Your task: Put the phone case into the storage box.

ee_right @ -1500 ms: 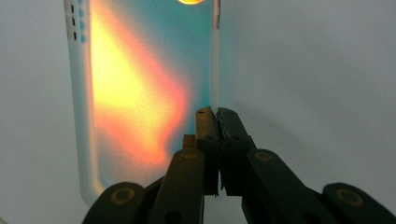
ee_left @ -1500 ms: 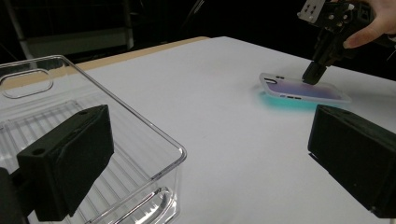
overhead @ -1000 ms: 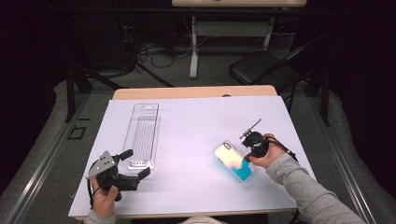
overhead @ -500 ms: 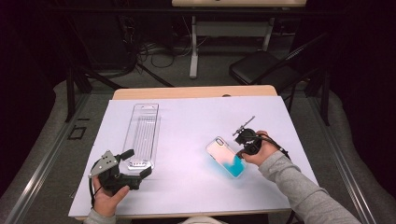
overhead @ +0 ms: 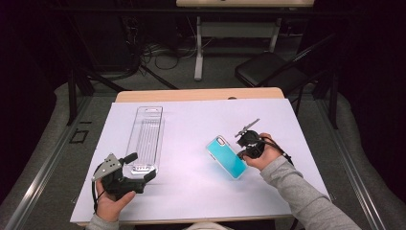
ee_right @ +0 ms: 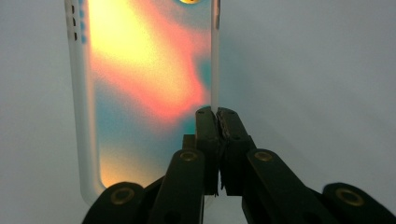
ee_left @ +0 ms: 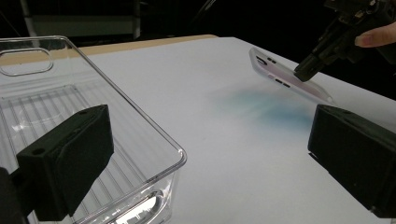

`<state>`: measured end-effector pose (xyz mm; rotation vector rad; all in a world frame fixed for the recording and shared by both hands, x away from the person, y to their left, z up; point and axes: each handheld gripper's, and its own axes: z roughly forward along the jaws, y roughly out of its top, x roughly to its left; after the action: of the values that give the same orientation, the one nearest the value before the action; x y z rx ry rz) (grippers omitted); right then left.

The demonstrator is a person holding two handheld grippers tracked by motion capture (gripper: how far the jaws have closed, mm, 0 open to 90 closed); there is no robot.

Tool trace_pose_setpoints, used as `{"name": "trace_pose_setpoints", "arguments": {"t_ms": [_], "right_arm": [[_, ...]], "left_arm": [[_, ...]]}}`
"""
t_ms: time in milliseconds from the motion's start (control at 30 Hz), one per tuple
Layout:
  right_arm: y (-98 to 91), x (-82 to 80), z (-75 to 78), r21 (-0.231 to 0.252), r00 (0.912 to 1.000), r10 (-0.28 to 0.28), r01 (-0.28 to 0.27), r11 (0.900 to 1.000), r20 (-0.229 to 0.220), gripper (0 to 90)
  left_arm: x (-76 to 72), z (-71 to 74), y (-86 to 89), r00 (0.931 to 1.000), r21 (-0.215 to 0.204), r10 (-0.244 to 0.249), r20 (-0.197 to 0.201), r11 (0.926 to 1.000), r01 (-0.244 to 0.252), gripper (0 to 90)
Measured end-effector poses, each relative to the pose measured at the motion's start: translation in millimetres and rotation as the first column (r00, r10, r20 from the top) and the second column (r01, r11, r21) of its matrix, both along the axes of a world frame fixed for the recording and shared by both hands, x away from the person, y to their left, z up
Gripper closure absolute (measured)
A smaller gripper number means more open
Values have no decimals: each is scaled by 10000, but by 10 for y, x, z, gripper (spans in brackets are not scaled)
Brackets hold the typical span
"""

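The right gripper (overhead: 241, 142) holds a phone case (overhead: 227, 156) by one long edge, its fingers (ee_right: 208, 135) pressed together on the thin rim. In the right gripper view the case stands up and to the left of the fingers, with its right rim pinched between them near the lower half of the case; the rest of the case spreads away to the left, glowing yellow, orange and teal. In the high view the case is teal and slanted, raised above the surface (overhead: 191, 143) in the right half, closer to the near edge than to the far one. The left gripper view shows it from the side, tilted, with a bluish shade on the surface beneath it, so it does not lie flat.

The left gripper (overhead: 141, 168) sits near the near left corner of the surface, its fingers (ee_left: 70, 158) spread wide with nothing between them. One of them stands over the near end of a clear plastic tray (overhead: 146, 139), which lies lengthwise in the left half of the surface, well apart from the case.
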<state>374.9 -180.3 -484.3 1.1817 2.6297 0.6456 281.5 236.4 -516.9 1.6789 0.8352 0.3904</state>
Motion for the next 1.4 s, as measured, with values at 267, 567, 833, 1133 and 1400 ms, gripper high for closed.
{"name": "trace_pose_setpoints", "arguments": {"t_ms": [267,567,833,1133,1400], "right_arm": [[0,-113,67,243,9990,-159,149,9996,421,881],[-18,-196,85,895,9960,-422,350,9954,790,881],[14,-197,73,1555,9924,-635,466,9867,1053,881],[141,-168,59,1988,9908,-585,333,9795,1220,881],[278,-138,76,2018,9882,-517,218,9792,1441,881]], "left_arm": [[4,-6,-28,10000,162,-13,-38,9999,14,2],[6,-7,-44,10000,183,5,-46,9998,-4,2],[24,-5,-89,9999,262,-49,-100,9996,51,3],[65,9,-206,9997,371,-90,-213,9993,98,3],[109,44,-328,9993,444,-215,-319,9988,229,3]]}}
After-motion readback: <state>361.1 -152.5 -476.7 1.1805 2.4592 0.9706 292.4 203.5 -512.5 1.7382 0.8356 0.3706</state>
